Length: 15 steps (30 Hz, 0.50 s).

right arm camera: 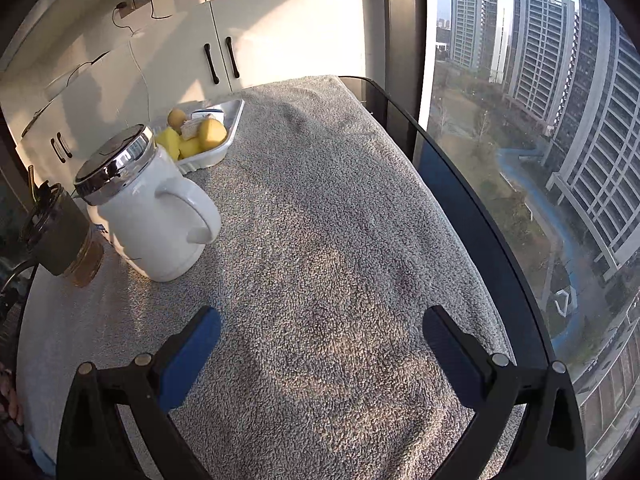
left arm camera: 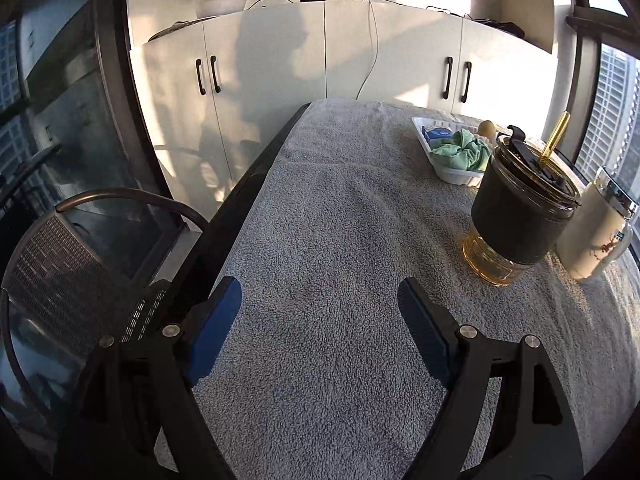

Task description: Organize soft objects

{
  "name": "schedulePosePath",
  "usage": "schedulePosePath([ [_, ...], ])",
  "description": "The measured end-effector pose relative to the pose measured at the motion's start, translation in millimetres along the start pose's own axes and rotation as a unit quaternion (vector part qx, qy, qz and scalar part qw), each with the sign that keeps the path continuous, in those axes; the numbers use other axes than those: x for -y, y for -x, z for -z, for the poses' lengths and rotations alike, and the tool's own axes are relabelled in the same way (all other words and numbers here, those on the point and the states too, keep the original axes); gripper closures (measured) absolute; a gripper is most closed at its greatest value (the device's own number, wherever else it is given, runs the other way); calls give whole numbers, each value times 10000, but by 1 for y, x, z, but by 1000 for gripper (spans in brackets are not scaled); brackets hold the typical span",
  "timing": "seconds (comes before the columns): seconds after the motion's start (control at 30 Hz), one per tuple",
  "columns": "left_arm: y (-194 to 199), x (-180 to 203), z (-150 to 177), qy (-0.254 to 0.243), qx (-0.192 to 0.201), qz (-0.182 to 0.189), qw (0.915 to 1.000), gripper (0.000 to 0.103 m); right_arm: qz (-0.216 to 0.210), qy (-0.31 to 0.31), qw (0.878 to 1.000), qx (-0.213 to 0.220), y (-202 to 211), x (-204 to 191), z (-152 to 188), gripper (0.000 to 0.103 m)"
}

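Observation:
A grey towel (left arm camera: 340, 240) covers the table top. At its far end stands a white tray (left arm camera: 420, 130) holding a crumpled green cloth (left arm camera: 464, 152), a blue-and-white pack (left arm camera: 438, 133) and a yellowish round piece (left arm camera: 487, 127). The right wrist view shows the same tray (right arm camera: 224, 148) with yellow soft pieces (right arm camera: 212, 133) in it. My left gripper (left arm camera: 320, 296) hovers over the towel's near left part, open, nothing between its blue pads. My right gripper (right arm camera: 322, 322) is open over the towel's near right part, also empty.
A dark tumbler (left arm camera: 520, 216) with amber base and yellow straw stands right of centre, beside a white lidded mug (right arm camera: 152, 216). A metal mesh chair (left arm camera: 72, 264) sits left of the table. White cabinets (left arm camera: 280, 60) stand behind; the table's black edge (right arm camera: 480, 208) meets a window.

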<state>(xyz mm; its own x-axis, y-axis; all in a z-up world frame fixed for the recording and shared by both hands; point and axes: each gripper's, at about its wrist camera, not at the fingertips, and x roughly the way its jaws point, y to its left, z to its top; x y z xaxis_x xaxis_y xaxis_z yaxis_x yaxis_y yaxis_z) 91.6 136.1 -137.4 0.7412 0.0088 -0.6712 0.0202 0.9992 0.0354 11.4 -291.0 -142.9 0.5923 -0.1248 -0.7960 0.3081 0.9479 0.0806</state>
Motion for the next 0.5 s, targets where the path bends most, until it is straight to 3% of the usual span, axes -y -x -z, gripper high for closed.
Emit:
schedulePosePath([
  [0.23, 37, 35, 14, -76, 156, 298, 9994, 23, -52, 247, 9997, 42, 29, -35, 29, 0],
  [0.5, 72, 77, 6, -42, 133, 658, 9977, 23, -103, 119, 9999, -7, 60, -80, 26, 0],
])
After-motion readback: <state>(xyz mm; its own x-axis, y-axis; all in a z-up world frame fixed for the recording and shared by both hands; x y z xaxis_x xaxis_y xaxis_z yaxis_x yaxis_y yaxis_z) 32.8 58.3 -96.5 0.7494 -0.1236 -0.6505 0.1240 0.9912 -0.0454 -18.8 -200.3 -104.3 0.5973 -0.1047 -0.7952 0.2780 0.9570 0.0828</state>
